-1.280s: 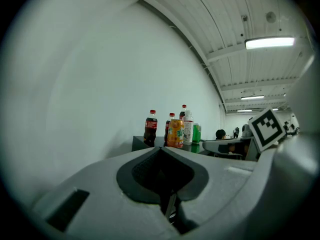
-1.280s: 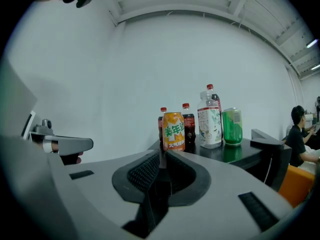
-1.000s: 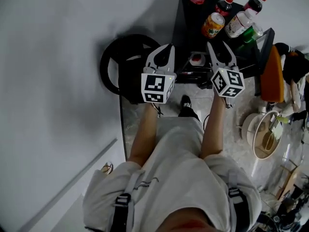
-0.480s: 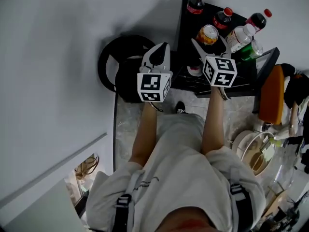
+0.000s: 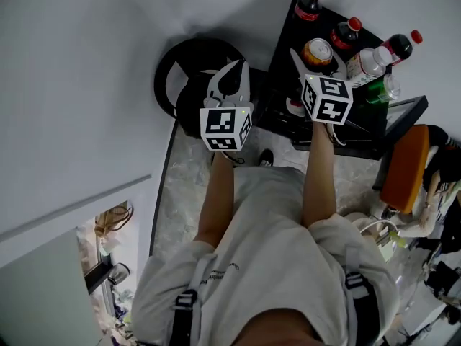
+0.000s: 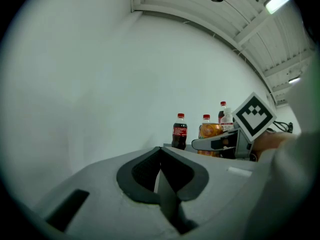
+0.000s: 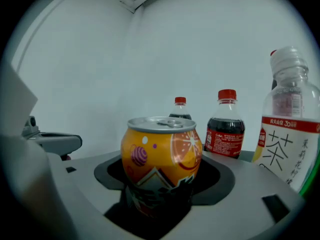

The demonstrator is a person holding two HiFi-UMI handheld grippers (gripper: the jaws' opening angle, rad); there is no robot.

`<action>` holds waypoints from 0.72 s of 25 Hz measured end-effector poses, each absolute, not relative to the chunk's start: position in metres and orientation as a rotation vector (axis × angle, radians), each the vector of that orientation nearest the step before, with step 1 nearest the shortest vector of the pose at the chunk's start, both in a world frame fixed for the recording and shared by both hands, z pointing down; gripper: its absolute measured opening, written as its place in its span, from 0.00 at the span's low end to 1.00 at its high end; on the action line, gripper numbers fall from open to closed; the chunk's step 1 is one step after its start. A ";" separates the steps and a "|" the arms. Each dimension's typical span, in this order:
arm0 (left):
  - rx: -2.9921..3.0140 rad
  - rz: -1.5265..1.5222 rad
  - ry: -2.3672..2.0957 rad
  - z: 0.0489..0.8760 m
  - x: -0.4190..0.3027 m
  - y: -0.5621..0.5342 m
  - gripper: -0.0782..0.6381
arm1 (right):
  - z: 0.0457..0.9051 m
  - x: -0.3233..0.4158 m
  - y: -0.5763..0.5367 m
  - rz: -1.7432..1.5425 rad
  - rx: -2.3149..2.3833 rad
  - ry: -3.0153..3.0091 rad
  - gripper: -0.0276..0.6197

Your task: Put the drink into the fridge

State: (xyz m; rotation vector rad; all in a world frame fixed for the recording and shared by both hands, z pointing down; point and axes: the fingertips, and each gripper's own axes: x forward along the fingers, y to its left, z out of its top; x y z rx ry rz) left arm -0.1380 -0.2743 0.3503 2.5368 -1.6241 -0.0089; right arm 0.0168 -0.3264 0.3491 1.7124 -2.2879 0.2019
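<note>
An orange can [image 7: 161, 159] stands upright on the black worktop [image 5: 282, 60], between the fingers of the right gripper [image 5: 311, 62]. These have just been opening and stand apart around the can, not visibly clamped. The left gripper [image 6: 161, 159] waits at 9 o'clock, fingers together and empty. Cola bottles [image 7: 225, 130] stand behind at 12 to 1 o'clock, a tea bottle [image 7: 290, 134] at 3 o'clock. No fridge is in view. An off-centre squeeze could tip the smooth can, or let it slip, into those bottles.
</note>
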 end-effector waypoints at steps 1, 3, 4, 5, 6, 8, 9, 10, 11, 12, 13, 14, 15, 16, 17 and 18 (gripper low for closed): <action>2.525 -0.006 -1.643 0.351 -0.140 -0.270 0.12 | 0.348 0.015 -0.324 0.185 1.700 -2.299 0.57; 2.497 -0.003 -1.679 0.353 -0.143 -0.260 0.12 | 0.346 0.012 -0.317 0.138 1.675 -2.322 0.57; 2.481 -0.004 -1.698 0.355 -0.145 -0.255 0.12 | 0.344 0.011 -0.313 0.114 1.660 -2.336 0.57; 2.463 -0.002 -1.717 0.357 -0.147 -0.249 0.12 | 0.343 0.009 -0.309 0.096 1.644 -2.354 0.57; 2.444 0.008 -1.735 0.361 -0.150 -0.242 0.12 | 0.344 0.007 -0.303 0.087 1.627 -2.373 0.57; 2.408 0.029 -1.758 0.371 -0.155 -0.229 0.12 | 0.345 0.005 -0.290 0.077 1.607 -2.408 0.57; 2.395 0.027 -1.760 0.376 -0.155 -0.226 0.12 | 0.343 0.007 -0.285 0.065 1.610 -2.421 0.57; 2.392 0.020 -1.754 0.380 -0.151 -0.224 0.12 | 0.340 0.011 -0.280 0.047 1.622 -2.429 0.57; 2.398 0.016 -1.741 0.384 -0.146 -0.223 0.12 | 0.335 0.017 -0.275 0.031 1.639 -2.434 0.57; 2.407 0.019 -1.725 0.387 -0.141 -0.220 0.12 | 0.332 0.021 -0.270 0.021 1.659 -2.442 0.57; 2.414 0.028 -1.712 0.388 -0.137 -0.216 0.12 | 0.328 0.025 -0.265 0.022 1.680 -2.459 0.57; 2.419 0.038 -1.705 0.387 -0.134 -0.213 0.12 | 0.323 0.027 -0.261 0.032 1.700 -2.484 0.57; 2.425 0.047 -1.702 0.383 -0.133 -0.209 0.12 | 0.318 0.031 -0.258 0.042 1.719 -2.509 0.57; 2.429 0.057 -1.698 0.383 -0.130 -0.205 0.12 | 0.313 0.036 -0.254 0.044 1.740 -2.526 0.57; 2.427 0.067 -1.695 0.385 -0.128 -0.198 0.12 | 0.309 0.042 -0.249 0.038 1.760 -2.535 0.57; 2.421 0.073 -1.695 0.387 -0.126 -0.191 0.12 | 0.305 0.047 -0.243 0.029 1.774 -2.542 0.56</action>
